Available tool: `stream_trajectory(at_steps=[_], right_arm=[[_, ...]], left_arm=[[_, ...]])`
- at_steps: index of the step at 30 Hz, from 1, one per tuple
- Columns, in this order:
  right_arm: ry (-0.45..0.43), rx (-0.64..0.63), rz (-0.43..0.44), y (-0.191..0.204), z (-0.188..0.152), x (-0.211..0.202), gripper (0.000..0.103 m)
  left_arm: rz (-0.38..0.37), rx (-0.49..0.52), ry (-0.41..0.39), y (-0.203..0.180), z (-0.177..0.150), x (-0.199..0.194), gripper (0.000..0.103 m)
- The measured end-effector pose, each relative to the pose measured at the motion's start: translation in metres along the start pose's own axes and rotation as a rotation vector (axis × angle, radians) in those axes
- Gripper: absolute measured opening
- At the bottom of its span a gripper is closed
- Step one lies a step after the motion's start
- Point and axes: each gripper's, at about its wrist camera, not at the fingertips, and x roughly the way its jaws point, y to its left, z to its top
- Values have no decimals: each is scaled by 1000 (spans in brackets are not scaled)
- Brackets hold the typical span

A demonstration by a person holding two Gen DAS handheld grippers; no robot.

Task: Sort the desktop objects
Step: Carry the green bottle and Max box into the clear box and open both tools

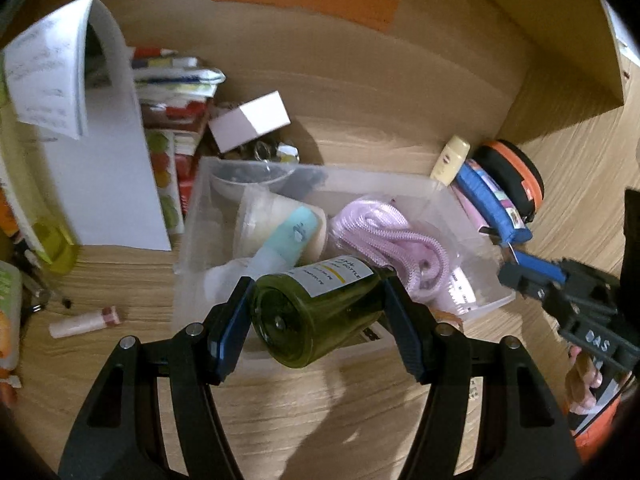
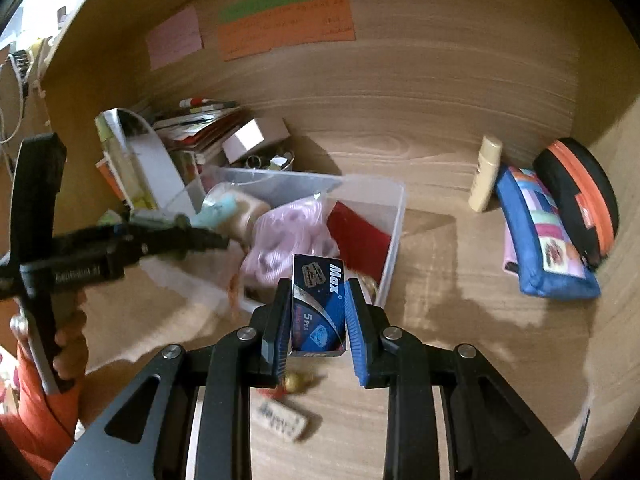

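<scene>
The left gripper [image 1: 318,312] has its jaws closed around a green bottle [image 1: 316,312], gripped across the body near the base, neck pointing away over the near edge of the clear bin [image 1: 192,216]. That bottle looks like smooth plastic or glass with a paper label; I'd judge it rigid, fairly light, and slippery under the pads, so a hold across the widest part, as now, seems the safest place. The right gripper [image 2: 318,312] is clamped on a small blue box [image 2: 318,308] marked "Max", held by its two long sides just short of the bin's near corner. Thin card like that will probably crush if squeezed hard, and it weighs next to nothing, so a gentle pinch on the flat faces should do. Inside the bin sit a pink cord bundle [image 1: 384,236], a cream jar [image 1: 260,220] and a teal tube [image 1: 288,236], soft or round things that may shift when something lands on them. At about two o'clock from the bin, well apart from it, lie a blue pouch [image 2: 544,240] and an orange-rimmed case [image 2: 580,196], with a cream tube [image 2: 486,172] upright beside them.
</scene>
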Motion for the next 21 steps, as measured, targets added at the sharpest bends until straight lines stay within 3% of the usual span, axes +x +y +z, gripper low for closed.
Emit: stream_trajectory(at_steps=[14,21], right_arm=[[95,-28,-85,-9,29,62,23],[95,-51,-120,-4,31,66,24]], left_arm=[[12,38,20,-3,-3,11,64],[7,65,3,-8,-6,6,64]])
